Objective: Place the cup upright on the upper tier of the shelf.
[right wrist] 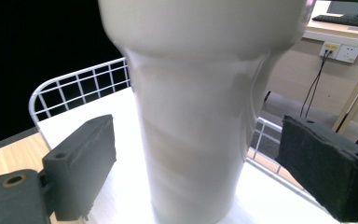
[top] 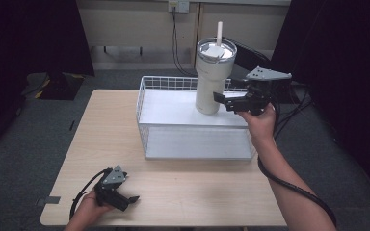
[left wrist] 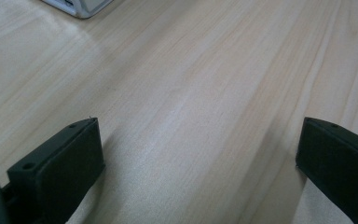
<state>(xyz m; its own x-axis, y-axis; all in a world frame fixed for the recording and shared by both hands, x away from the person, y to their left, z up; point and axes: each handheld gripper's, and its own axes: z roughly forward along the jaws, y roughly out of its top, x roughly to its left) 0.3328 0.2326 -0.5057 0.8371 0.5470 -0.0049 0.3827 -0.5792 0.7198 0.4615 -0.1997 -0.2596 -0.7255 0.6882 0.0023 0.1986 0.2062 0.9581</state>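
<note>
Jaws spread wide either side of the white tumbler [top: 211, 82] standing in the wire basket [top: 147, 89], the right gripper [top: 227, 101] looks poised to clamp it, gripping nothing yet, while the left gripper [top: 131, 198] idles open and empty on the table [top: 197, 187].

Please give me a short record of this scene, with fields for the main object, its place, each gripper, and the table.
main object: white tumbler with lid and straw, upright
place: on the white platform inside the wire basket
right gripper: open, jaws on either side of the tumbler's lower body, not clamped
left gripper: open, low over the wooden table near its front edge, holding nothing
table: light wood, carries the basket
</note>
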